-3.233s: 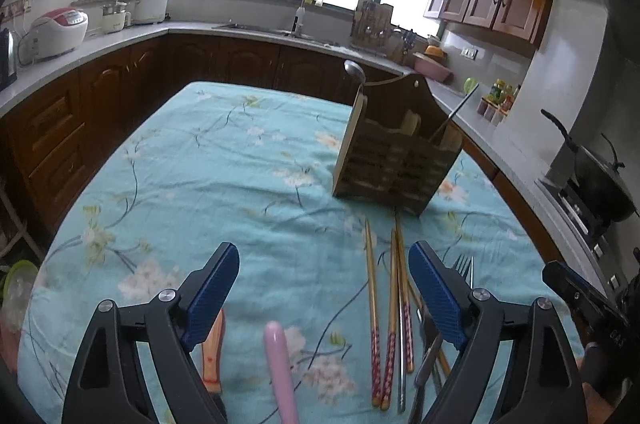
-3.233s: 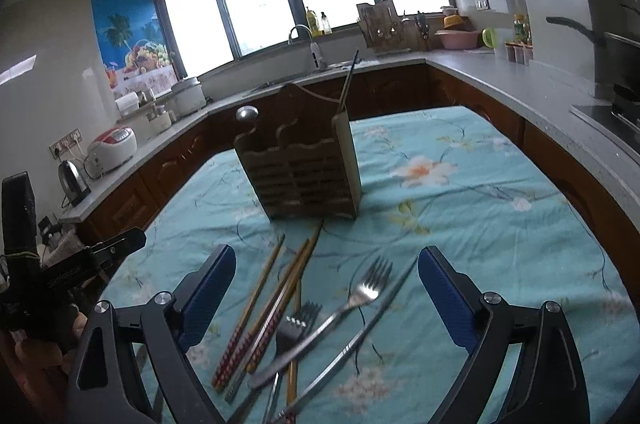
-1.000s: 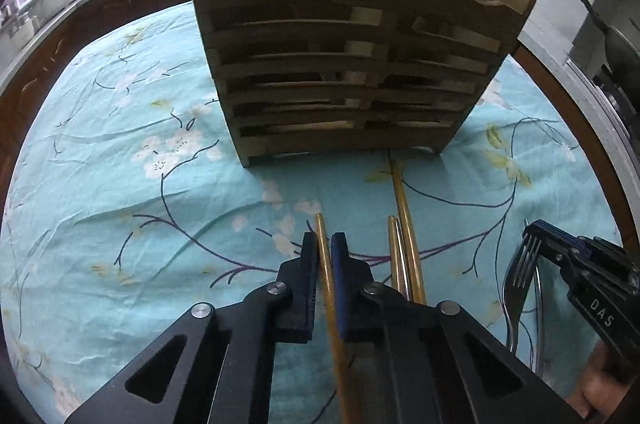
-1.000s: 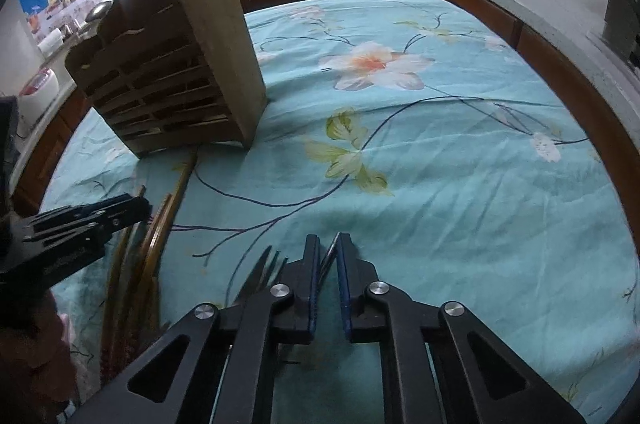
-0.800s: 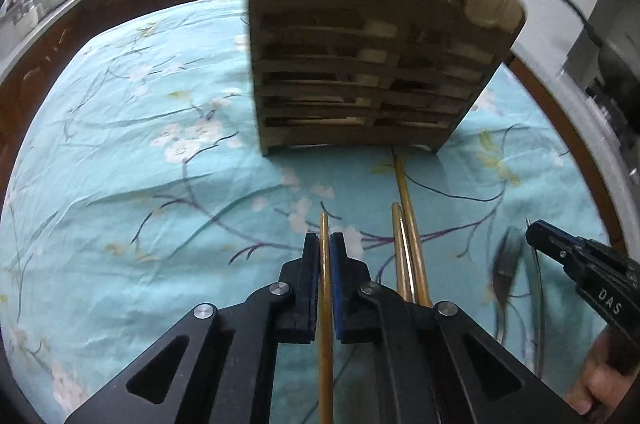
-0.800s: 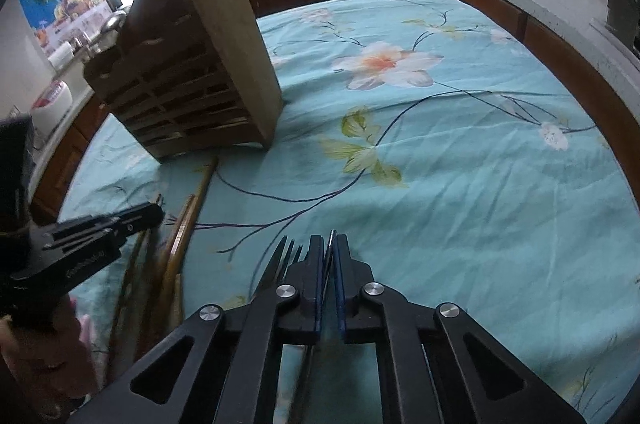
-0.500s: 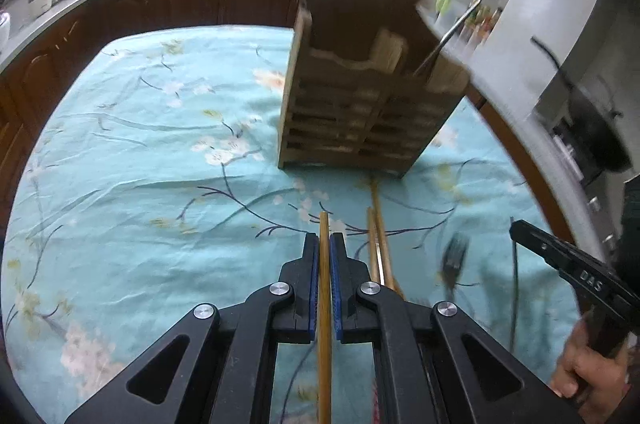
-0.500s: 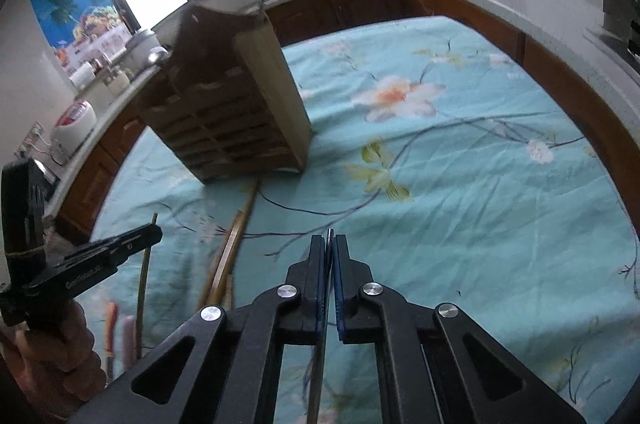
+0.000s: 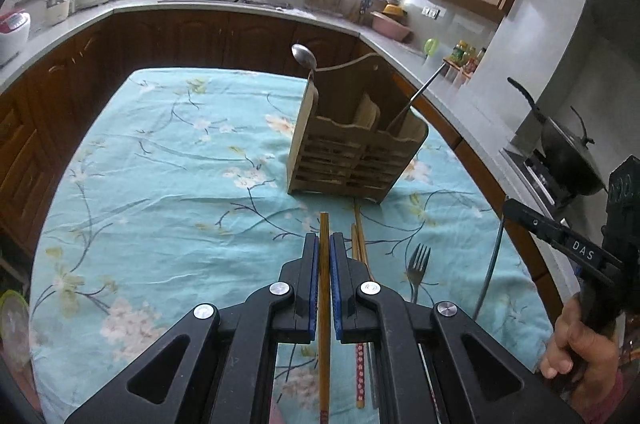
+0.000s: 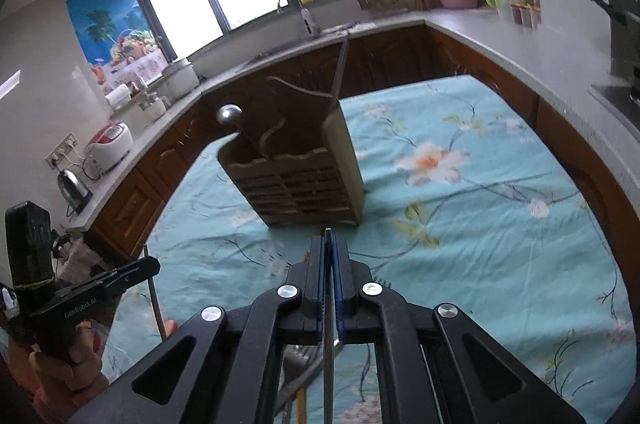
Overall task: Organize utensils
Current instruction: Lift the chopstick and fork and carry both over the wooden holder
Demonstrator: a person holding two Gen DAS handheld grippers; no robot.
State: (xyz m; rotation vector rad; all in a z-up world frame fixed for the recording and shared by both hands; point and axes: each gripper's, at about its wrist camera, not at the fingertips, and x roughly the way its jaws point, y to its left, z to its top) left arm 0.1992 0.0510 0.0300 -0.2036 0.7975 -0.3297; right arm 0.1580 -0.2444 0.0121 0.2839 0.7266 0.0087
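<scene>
A wooden utensil caddy (image 9: 352,152) stands on the floral tablecloth, with a spoon (image 9: 303,57) and a metal rod sticking out of it; it also shows in the right wrist view (image 10: 300,180). My left gripper (image 9: 324,244) is shut on a wooden chopstick (image 9: 324,304), raised above the table, short of the caddy. My right gripper (image 10: 328,244) is shut on a thin metal chopstick (image 10: 328,344), also raised, facing the caddy's front. More chopsticks (image 9: 359,248) and a fork (image 9: 417,268) lie on the cloth.
The table (image 9: 160,184) is covered by a teal floral cloth. Dark wooden cabinets and a grey counter surround it. A wok (image 9: 568,152) sits on the stove at the right. A rice cooker (image 10: 110,144) and kettle stand on the left counter.
Both grippers closed on their chopsticks, then lifted and pulled back from the table. The caddy looks smaller and farther away now.
</scene>
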